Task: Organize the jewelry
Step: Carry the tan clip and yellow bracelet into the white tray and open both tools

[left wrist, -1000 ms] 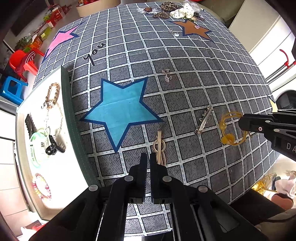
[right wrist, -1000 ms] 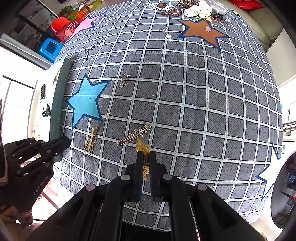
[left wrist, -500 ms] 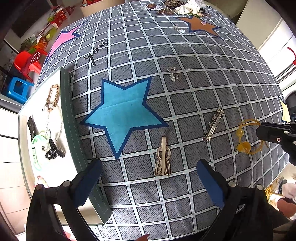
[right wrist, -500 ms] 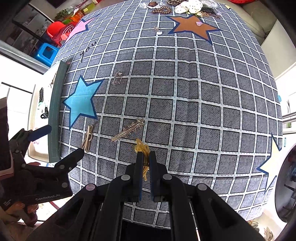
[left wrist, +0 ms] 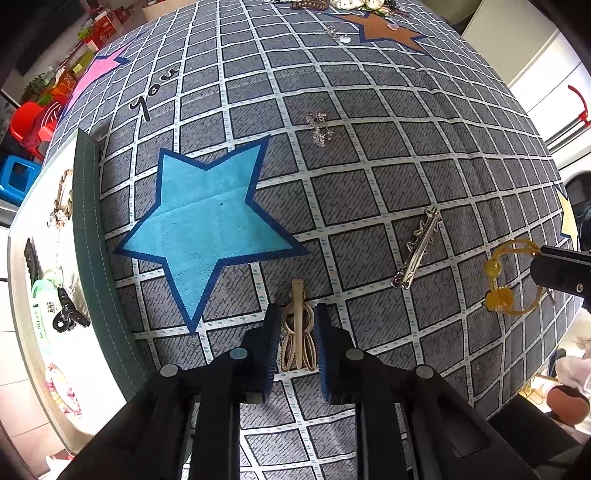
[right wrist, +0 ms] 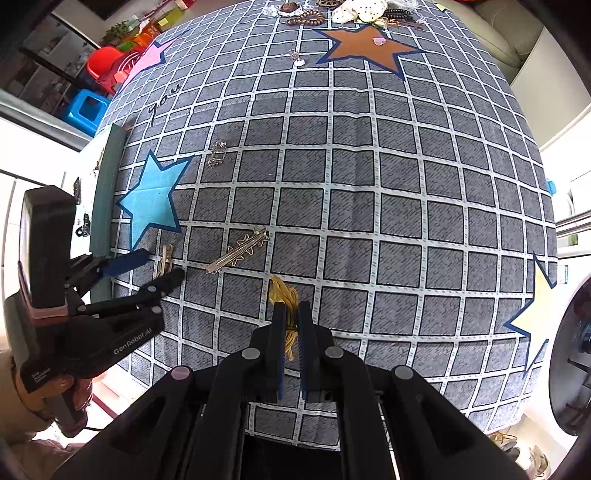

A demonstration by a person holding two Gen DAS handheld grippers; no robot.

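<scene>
Two grippers are working over the checked grey cloth (left wrist: 369, 166). The left gripper (left wrist: 295, 310) is pointing straight down, and its jaws have just been closing. They are now standing narrow around a beige hair clip (left wrist: 297, 332), which is lying flat on the cloth between the blue pads (left wrist: 271, 343). Thin slivers of cloth seem to be showing on either side of the clip, so the pads are not yet clearly pressing on it. From the right wrist view, the same gripper (right wrist: 162, 266) is straddling the clip (right wrist: 166, 256), with a hand (right wrist: 40, 391) holding its handle.

The right gripper (right wrist: 291, 306) is clamping tight on a yellow cord bracelet (right wrist: 282, 291), whose loops are bunching out ahead of the fingertips. In the left wrist view, that bracelet (left wrist: 498, 291) is hanging from the right gripper (left wrist: 554, 269), with its amber beads showing.

Between clip and bracelet, a silver barrette (left wrist: 419, 251) is lying aslant on the cloth. Just left of the clip, a blue star (left wrist: 207, 229) is printed on the fabric. Beyond the star's upper point, a small silver piece (left wrist: 319, 129) is resting on its own.

At the left edge, a white tray with a green rim (left wrist: 88, 221) is holding a black claw clip (left wrist: 68, 317), a green bangle (left wrist: 40, 295) and a gold chain bracelet (left wrist: 64, 192). More jewellery (right wrist: 351, 11) is lying heaped at the far end of the cloth, by a brown star (right wrist: 365, 46).
</scene>
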